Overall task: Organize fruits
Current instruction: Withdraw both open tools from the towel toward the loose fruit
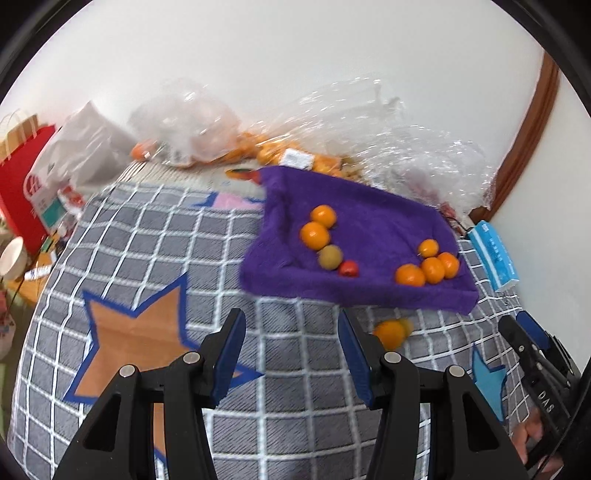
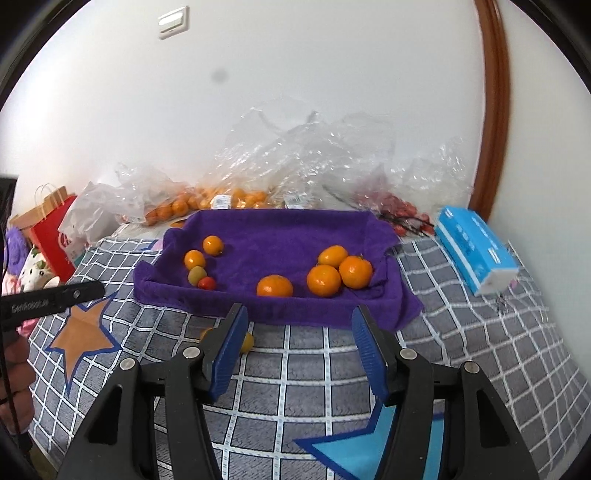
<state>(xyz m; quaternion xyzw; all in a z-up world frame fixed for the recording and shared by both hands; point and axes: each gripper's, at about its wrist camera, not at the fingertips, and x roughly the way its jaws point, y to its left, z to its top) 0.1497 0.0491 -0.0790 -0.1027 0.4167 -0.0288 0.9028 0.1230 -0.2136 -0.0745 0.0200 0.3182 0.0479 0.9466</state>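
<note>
Ahead of me a white wall (image 2: 295,92) | switch plate (image 2: 173,23) high on it | brown door frame (image 2: 495,122) to my right | grey checked bedspread (image 2: 295,369) with stars underneath | soft, even light

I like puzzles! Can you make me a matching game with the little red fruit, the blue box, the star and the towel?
Things:
1. small red fruit
2. tissue box
3. big star patch
4. towel

Matches:
A. purple
B. on the towel, beside a greenish fruit
C. orange with a blue edge
D. right of the towel

Pairs: 1-B, 2-D, 3-C, 4-A
</note>
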